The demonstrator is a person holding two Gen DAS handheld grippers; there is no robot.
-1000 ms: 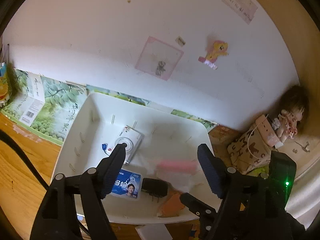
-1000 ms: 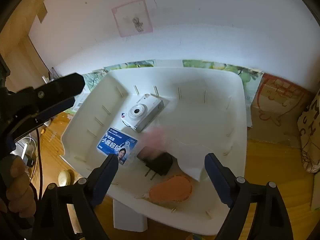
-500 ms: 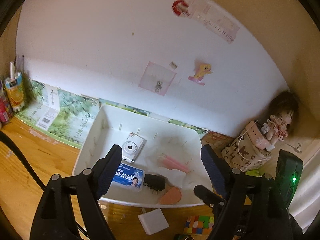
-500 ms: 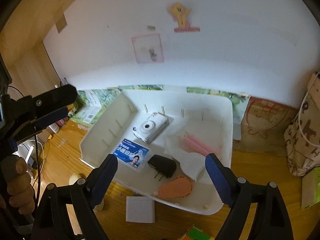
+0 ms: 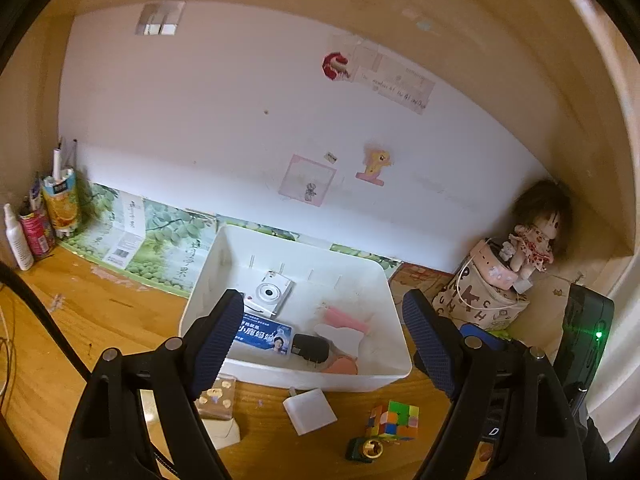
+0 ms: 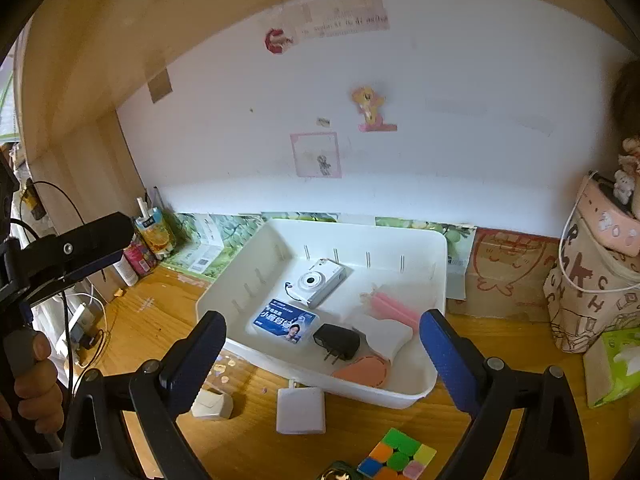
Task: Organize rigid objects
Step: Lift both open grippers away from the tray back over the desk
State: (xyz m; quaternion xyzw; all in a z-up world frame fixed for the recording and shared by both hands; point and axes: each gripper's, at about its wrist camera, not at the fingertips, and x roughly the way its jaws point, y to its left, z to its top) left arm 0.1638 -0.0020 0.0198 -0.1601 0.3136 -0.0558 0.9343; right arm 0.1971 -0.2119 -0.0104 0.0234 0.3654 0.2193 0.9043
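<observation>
Both claws, left (image 5: 323, 338) and right (image 6: 320, 354), gape empty above the white bin (image 6: 436, 384) holding a white camera (image 6: 318, 282).

white bins: 1 (image 6: 440, 264) | cameras: 1 (image 6: 318, 282) | blue packets: 1 (image 6: 286, 322) | black plug adapters: 1 (image 6: 338, 342) | pink sticks: 2 (image 6: 394, 308) | orange pads: 1 (image 6: 366, 372) | white chargers outside the bin: 1 (image 6: 300, 410) | puzzle cubes: 1 (image 6: 398, 460) | dolls: 1 (image 5: 534, 236) | grippers: 2 (image 5: 324, 344) (image 6: 322, 356)
</observation>
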